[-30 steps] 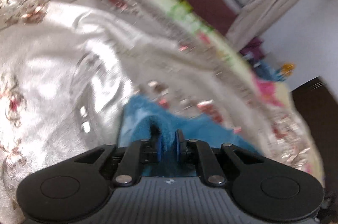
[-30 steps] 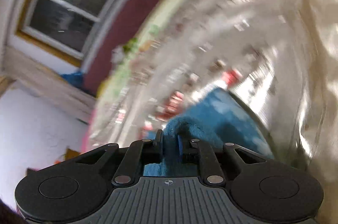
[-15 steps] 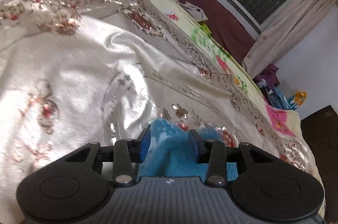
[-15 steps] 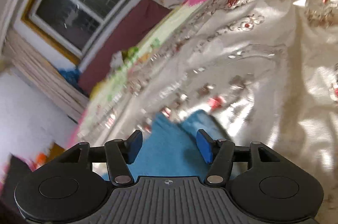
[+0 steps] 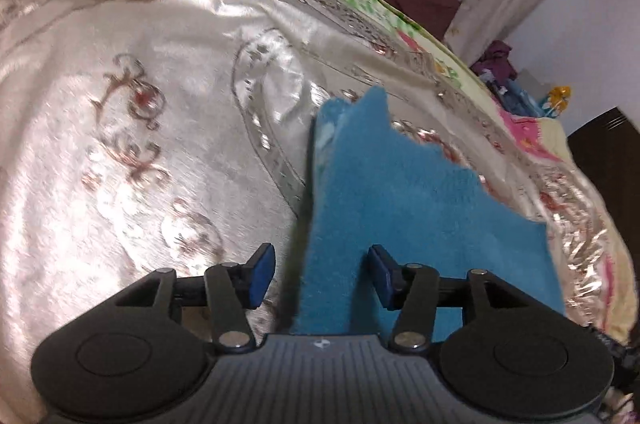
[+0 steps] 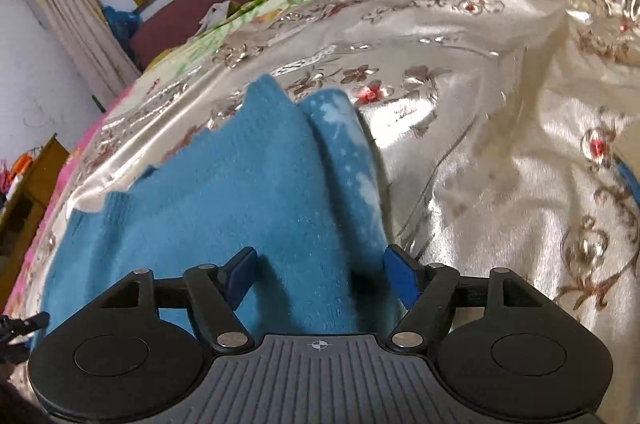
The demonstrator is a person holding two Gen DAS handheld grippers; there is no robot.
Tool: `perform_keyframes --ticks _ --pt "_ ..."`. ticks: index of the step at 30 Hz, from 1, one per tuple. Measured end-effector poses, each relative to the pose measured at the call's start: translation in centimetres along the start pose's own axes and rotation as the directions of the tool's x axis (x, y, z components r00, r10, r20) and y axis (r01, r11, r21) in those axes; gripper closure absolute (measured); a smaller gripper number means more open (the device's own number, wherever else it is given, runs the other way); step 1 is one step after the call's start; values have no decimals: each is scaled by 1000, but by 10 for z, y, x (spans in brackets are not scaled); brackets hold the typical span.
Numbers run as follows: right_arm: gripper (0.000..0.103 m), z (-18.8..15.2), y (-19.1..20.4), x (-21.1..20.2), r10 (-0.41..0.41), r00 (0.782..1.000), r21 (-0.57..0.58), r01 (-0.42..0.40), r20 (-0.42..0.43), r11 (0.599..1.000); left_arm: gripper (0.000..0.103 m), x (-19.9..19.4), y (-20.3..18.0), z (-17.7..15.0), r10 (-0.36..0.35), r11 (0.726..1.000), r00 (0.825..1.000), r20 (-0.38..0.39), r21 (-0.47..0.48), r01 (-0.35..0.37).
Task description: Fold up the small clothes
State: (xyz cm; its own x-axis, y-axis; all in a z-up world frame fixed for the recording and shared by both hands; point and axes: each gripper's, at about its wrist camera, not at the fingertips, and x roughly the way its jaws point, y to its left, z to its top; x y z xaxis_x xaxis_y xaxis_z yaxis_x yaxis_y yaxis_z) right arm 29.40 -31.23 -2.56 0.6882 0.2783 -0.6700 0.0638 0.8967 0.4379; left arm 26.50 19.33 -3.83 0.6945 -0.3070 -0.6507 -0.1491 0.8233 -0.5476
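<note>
Garment count: one fuzzy blue knitted garment (image 5: 404, 207), folded.
Location: lying on the shiny cream satin bedspread with floral embroidery (image 5: 120, 127).
Long axis: runs away from both cameras, tapering far.
Left gripper (image 5: 322, 274): fingers spread, straddling the garment's edge.
Right gripper (image 6: 320, 278): fingers spread over the garment.
Writing: none readable.

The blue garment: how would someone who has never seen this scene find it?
Start with the big shiny cream bedspread with red and gold flowers that covers the bed. The blue garment lies on it, just ahead of both open tools. It is the only fuzzy, matte teal piece there, with a jagged far edge and pale blotches on one fold.
</note>
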Motion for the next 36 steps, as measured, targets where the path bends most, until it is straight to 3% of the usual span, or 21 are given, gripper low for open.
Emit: perform_keyframes --ticks 4,9,11,12,16,21,24,33,36 --pt "31 -5 -8 -6 22 1000 27 -21 -13 999 47 -10 -6 -5 -44 998 999 7 42 44" --pt "25 -9 -9 3 39 999 58 -37 -36 998 42 16 -11 -20 -21 996 994 -103 79 29" --pt "25 -9 -8 5 38 998 73 -35 -45 997 41 21 -12 -23 -16 998 995 -97 56 22" --pt "28 -9 -7 4 34 998 62 -30 -53 998 42 21 -14 -23 -13 999 995 -98 49 18" --pt "46 -9 -6 2 16 995 38 -12 -100 999 59 20 -19 -24 -9 997 988 -154 78 22" --pt "62 -12 -5 0 40 993 97 -29 -110 995 66 21 -12 -24 -31 999 983 -181 3 33" --pt "70 -16 -5 -13 70 990 82 -60 -124 995 68 14 -18 -27 -23 998 979 -201 45 32" --pt "73 -74 -27 -89 113 969 80 -98 -219 992 69 -45 -9 -79 -55 993 947 -315 78 84" --pt "69 -99 -27 -115 62 965 35 -55 -254 998 67 -69 -10 -98 -48 992 945 -323 97 84"
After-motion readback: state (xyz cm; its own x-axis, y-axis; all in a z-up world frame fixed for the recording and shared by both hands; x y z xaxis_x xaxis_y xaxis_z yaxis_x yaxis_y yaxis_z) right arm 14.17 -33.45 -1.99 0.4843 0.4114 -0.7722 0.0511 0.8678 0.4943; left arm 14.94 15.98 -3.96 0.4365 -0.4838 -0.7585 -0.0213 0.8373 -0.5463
